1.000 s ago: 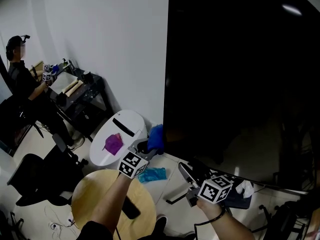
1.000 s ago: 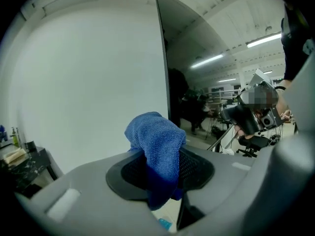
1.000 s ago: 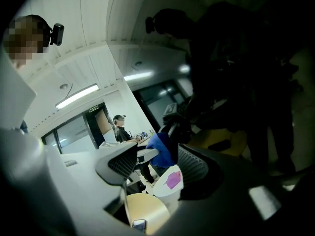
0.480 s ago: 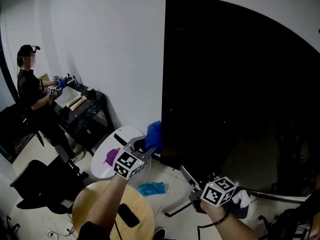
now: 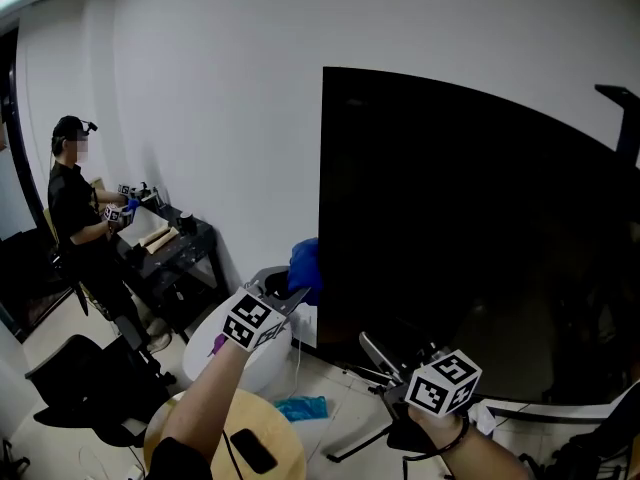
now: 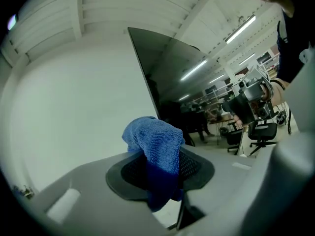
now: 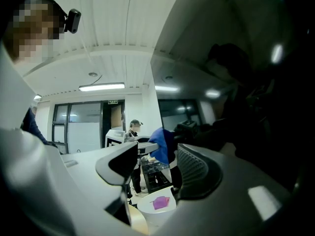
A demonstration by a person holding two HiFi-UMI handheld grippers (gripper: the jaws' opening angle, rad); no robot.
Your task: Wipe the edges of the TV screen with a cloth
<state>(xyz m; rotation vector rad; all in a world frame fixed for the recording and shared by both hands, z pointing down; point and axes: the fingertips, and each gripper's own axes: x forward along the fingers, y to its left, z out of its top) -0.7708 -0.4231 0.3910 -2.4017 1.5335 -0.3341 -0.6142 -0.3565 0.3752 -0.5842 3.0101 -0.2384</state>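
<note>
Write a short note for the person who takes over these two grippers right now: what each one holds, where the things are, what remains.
Left gripper: shut on the blue cloth, which sits beside the left edge of the TV, low down.
Right gripper: open and empty, low in front of the screen.
Done: the cloth is in the gripper and at the edge; how much is already wiped does not show.
Left: wipe along the TV's edges.

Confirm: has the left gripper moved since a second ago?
Yes. The left gripper, clamping the blue cloth, has climbed the TV screen's left edge, away from its bottom corner.
</note>
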